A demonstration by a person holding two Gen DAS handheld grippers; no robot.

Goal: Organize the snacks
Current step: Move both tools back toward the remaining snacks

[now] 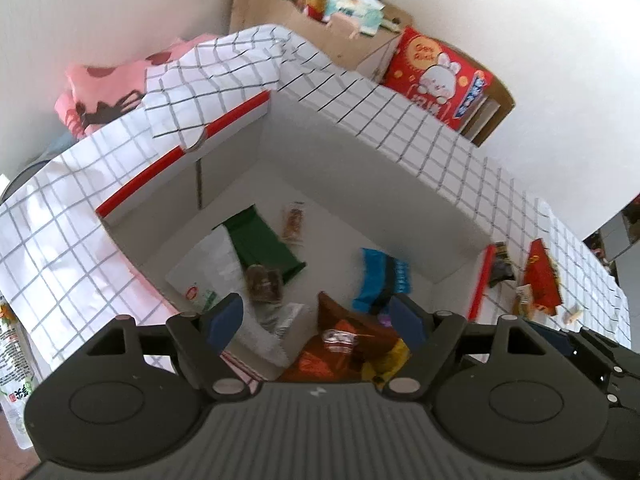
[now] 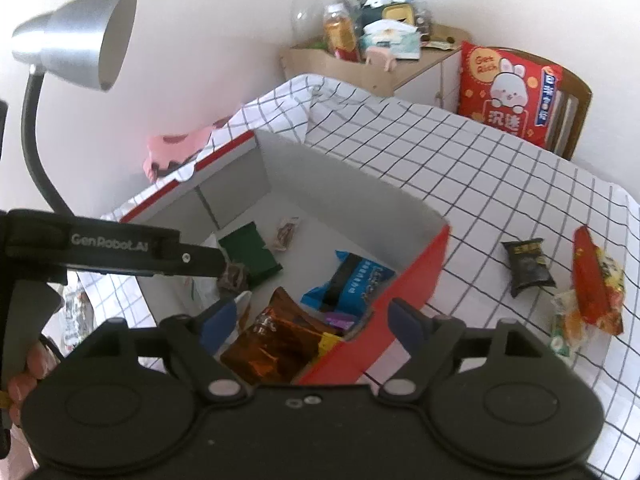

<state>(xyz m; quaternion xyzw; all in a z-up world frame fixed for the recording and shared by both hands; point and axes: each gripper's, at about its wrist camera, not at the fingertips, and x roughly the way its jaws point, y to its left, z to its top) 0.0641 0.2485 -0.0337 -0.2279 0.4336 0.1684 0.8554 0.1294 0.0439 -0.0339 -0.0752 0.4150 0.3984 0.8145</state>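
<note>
A: Both tools are hanging released over the red box (image 2: 400,280); left gripper (image 1: 316,316) and right gripper (image 2: 310,320) are gripping nothing.

B: What's waiting?

A: The black packet (image 2: 527,268) and red packet (image 2: 592,280) are lying on the checked cloth (image 2: 480,168), right of frame. They're looking light, crinkly, probably slippery; I'm suggesting pinching a sealed end.

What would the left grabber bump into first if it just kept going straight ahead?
Probably the orange snack bag lying in the white box. The open left gripper points down into the box, and that bag sits right between its fingers. Depth is hard to judge here, so the silver packet beside it could come first.
</note>
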